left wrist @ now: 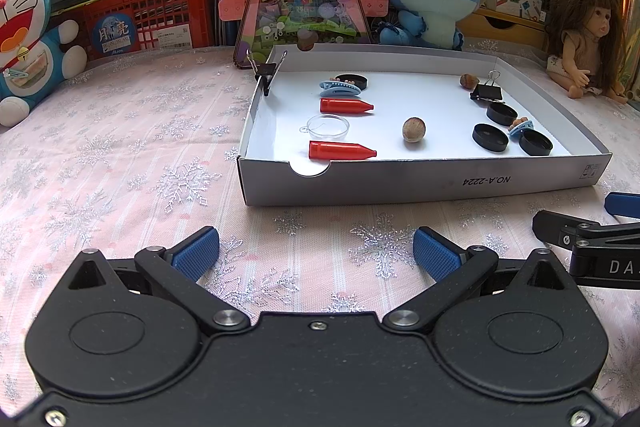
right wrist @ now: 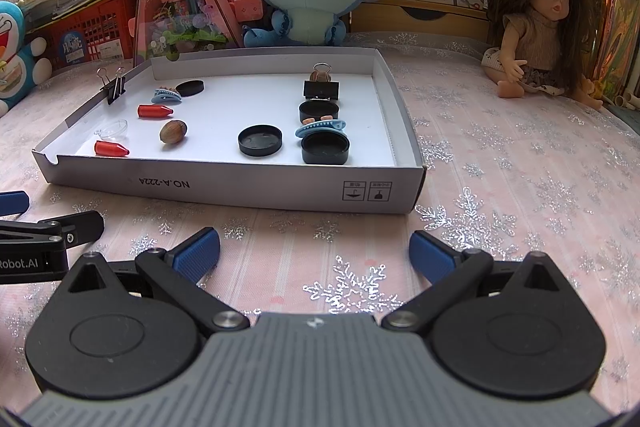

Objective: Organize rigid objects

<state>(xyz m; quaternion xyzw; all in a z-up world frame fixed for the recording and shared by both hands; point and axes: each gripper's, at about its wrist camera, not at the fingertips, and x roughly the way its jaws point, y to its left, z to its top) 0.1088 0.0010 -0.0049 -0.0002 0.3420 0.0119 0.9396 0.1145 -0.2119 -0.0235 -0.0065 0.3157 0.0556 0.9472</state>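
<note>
Left wrist: hand-held gripper [left wrist: 316,251] spread wide, near tray's front wall [left wrist: 400,183].

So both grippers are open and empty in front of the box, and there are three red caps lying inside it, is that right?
Not quite. The box holds two red caps, not three: one farther back and one near the front wall, as the left wrist view shows. The rest stands: the left gripper and right gripper are both open and empty in front of the box.
</note>
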